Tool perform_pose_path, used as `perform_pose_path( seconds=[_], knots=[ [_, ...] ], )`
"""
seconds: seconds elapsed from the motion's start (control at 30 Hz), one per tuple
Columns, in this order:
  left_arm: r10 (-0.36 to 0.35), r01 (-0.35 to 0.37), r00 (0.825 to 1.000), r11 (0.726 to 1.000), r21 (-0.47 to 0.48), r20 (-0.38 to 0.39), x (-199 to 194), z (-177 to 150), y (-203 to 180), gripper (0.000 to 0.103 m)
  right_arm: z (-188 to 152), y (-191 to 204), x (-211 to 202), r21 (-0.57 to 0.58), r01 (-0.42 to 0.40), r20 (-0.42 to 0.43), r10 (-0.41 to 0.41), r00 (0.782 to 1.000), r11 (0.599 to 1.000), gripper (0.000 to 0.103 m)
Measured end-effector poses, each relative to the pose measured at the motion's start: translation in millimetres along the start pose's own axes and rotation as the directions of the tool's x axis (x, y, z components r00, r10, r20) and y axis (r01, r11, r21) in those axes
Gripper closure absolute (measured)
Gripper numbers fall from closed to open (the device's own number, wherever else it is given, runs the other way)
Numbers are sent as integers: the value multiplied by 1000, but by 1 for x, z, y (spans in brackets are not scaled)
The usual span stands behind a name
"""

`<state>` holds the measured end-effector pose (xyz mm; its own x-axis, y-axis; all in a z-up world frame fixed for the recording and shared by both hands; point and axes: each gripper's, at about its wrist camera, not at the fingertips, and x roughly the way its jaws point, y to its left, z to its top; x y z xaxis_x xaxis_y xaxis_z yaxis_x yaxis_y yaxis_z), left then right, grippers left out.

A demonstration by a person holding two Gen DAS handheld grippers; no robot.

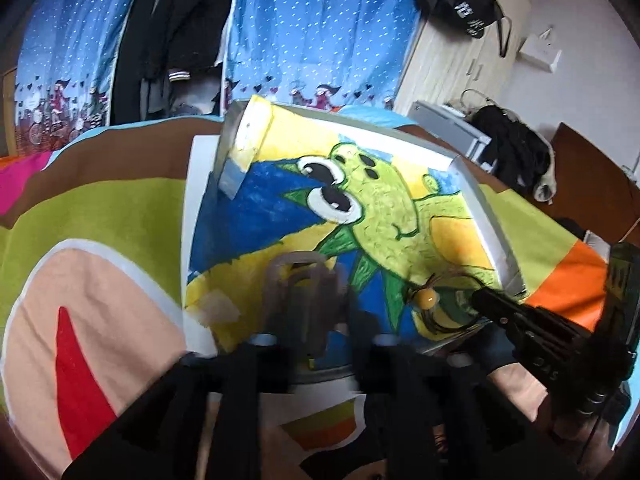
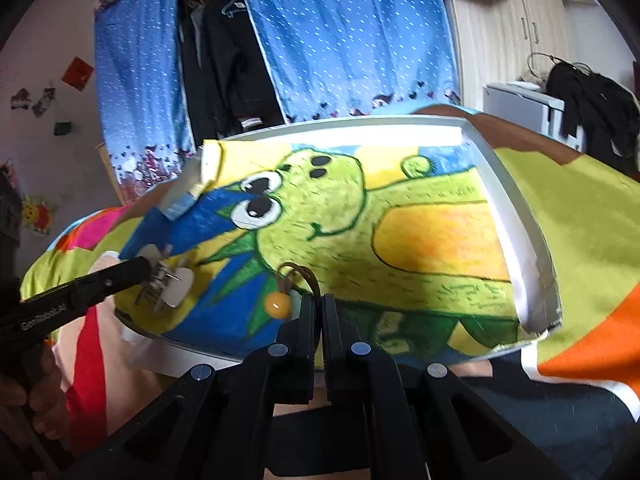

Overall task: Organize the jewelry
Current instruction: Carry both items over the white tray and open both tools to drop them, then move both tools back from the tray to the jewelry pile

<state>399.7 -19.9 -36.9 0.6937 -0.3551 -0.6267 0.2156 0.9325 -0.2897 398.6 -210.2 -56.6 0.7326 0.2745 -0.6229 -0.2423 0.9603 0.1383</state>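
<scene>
So the brown cord necklace (image 2: 298, 276) with the amber bead (image 2: 277, 305) sits near the front edge of the shallow white tray (image 2: 516, 216), on top of the green cartoon dinosaur drawing (image 2: 360, 216) that lines it. The right claw (image 2: 319, 308) has its fingers squeezed together, pinching the cord just right of the bead. Over at the tray's left end, the left claw (image 2: 150, 276) grips a silvery metal piece (image 2: 176, 286); it's blurry, so can't tell what exactly it is or how wide the fingers are. The tray rests on a colourful blanket (image 2: 580, 216) in lime, orange and pink. Blue dotted curtains (image 2: 352, 40) hang at the far side.
</scene>
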Motion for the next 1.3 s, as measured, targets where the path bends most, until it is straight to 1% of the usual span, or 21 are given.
perform_pose_path(
  seconds=[0.03, 0.07, 0.1, 0.17, 0.2, 0.23, 0.3, 0.33, 0.4, 0.43, 0.5, 0.6, 0.67, 0.73, 0.77, 0.8, 0.93, 0.97, 1.1, 1.2, 1.3],
  knots=[
    [1, -1, 1000, 1000, -12, 6, -2, -1, 1, 60, 0, -1, -1, -1, 7, -2, -7, 1000, 1000, 98],
    [-6, 6, 1000, 1000, -24, 19, -5, -2, 1, 56, 0, -2, -1, -3, 16, -3, -16, 1000, 1000, 94],
    [-10, 11, 1000, 1000, -26, 26, -9, -2, 0, 56, -1, -4, -4, -4, 31, -4, -31, 1000, 1000, 83],
    [19, -18, 999, 1000, -16, 26, -16, 0, -4, 56, -3, -8, -9, 10, 44, 4, -44, 999, 999, 68],
    [30, -30, 999, 999, -12, 27, -19, 1, -6, 54, -4, -10, -13, 20, 47, 11, -47, 999, 999, 67],
    [41, -41, 999, 999, -7, 34, -25, 1, -8, 50, -5, -13, -17, 26, 53, 13, -53, 999, 998, 67],
    [61, -61, 996, 998, -5, 67, -39, -2, -13, 29, -6, -15, -28, 33, 62, 20, -62, 998, 998, 65],
    [71, -71, 993, 997, -5, 93, -47, -4, -16, 25, -6, -16, -35, 41, 64, 27, -66, 997, 997, 62],
    [80, -81, 987, 997, 3, 137, -62, -8, -21, 16, -7, -17, -49, 58, 72, 49, -75, 996, 996, 42],
    [90, -94, 982, 996, 12, 163, -73, -11, -24, 16, -8, -16, -59, 63, 78, 69, -82, 994, 995, 39],
    [108, -115, 976, 993, 24, 189, -87, -14, -29, 16, -8, -13, -78, 58, 82, 107, -88, 990, 995, 33],
    [126, -141, 963, 989, 48, 237, -113, -23, -38, 15, -10, -5, -105, 54, 92, 168, -100, 981, 994, 18],
    [126, -149, 952, 987, 63, 278, -134, -35, -43, 14, -15, -1, -126, 60, 92, 215, -103, 971, 994, 11],
    [119, -147, 943, 987, 69, 310, -152, -47, -46, 6, -20, 4, -147, 59, 95, 261, -107, 959, 994, 6],
    [122, -152, 935, 986, 66, 332, -162, -56, -48, 2, -23, 6, -154, 57, 97, 276, -109, 955, 994, 2],
    [120, -153, 931, 986, 70, 344, -169, -61, -50, 2, -26, 10, -165, 50, 98, 298, -108, 948, 994, 0],
    [114, -166, 926, 979, 116, 361, -195, -86, -68, 2, -44, 25, -201, 22, 121, 370, -121, 921, 992, 0],
    [115, -171, 923, 977, 124, 367, -201, -92, -71, 2, -48, 27, -208, 19, 121, 378, -119, 918, 992, 0],
    [118, -170, 924, 979, 114, 363, -219, -115, -78, 2, -64, 41, -234, 2, 124, 396, -114, 911, 992, 0],
    [124, -170, 930, 980, 105, 345, -227, -131, -79, 2, -79, 49, -250, -4, 127, 393, -116, 912, 992, 0],
    [140, -185, 934, 976, 111, 328, -237, -149, -82, 2, -93, 53, -263, 6, 138, 379, -130, 916, 990, 0]
  ],
)
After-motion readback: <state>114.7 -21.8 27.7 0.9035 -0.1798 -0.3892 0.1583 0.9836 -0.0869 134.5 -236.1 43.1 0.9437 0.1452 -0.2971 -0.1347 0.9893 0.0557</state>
